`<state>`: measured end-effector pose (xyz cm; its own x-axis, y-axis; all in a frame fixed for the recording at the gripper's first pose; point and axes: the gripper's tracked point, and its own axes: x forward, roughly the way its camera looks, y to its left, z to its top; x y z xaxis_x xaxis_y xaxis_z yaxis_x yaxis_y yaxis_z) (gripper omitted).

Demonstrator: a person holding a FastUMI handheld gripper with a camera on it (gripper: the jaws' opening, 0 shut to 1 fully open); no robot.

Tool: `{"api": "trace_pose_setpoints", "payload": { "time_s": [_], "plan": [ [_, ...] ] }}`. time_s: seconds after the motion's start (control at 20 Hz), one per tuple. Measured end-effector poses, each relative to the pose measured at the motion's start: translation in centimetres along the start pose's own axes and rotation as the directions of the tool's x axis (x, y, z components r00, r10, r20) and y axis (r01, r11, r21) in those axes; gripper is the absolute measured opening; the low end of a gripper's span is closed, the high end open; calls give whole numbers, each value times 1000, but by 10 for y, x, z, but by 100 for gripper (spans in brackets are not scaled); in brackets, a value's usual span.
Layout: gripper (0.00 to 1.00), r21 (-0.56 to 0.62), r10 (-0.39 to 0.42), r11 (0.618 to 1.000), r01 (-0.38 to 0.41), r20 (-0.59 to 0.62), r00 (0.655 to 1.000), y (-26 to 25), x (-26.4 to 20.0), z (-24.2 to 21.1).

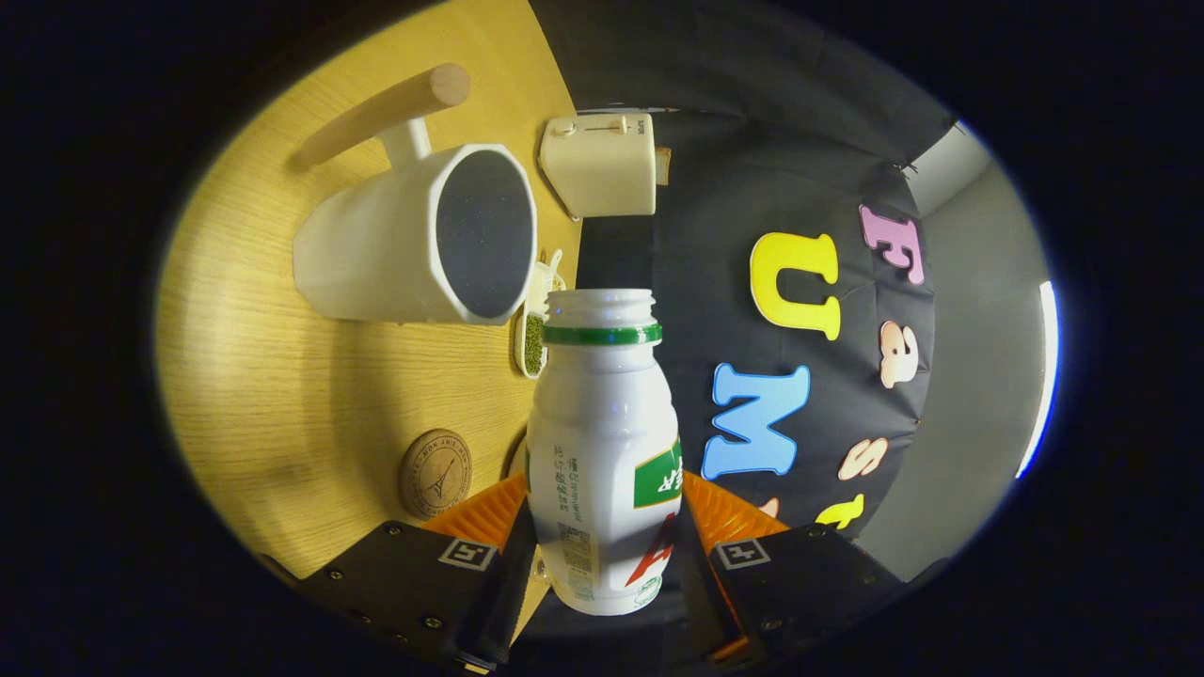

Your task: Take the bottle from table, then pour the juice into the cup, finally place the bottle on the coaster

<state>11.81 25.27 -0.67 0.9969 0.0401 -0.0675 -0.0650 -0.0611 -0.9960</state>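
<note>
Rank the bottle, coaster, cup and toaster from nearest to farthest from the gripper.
1. Bottle: between the fingers of the gripper, clamped.
2. Coaster: on the table just ahead of one finger.
3. Cup: beyond the coaster.
4. Toaster: behind the cup, by the wall.

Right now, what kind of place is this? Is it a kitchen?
Probably a pretend kitchen set in a recording booth. A wooden table holds a toaster and a white cup, with black cloth behind. The gripper is shut on the bottle.

Cup [414,240], toaster [602,165] crowd ahead; bowl [536,329] perhaps touching cup.
</note>
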Motion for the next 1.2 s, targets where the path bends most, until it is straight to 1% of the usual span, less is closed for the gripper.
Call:
{"api": "trace_pose_setpoints", "payload": {
  "time_s": [0.55,1.2],
  "plan": [
    [70,-69,-37,997,37,-2,999,-4,0,-2],
    [70,-113,-58,992,58,-2,998,-9,3,-6]
  ]
}}
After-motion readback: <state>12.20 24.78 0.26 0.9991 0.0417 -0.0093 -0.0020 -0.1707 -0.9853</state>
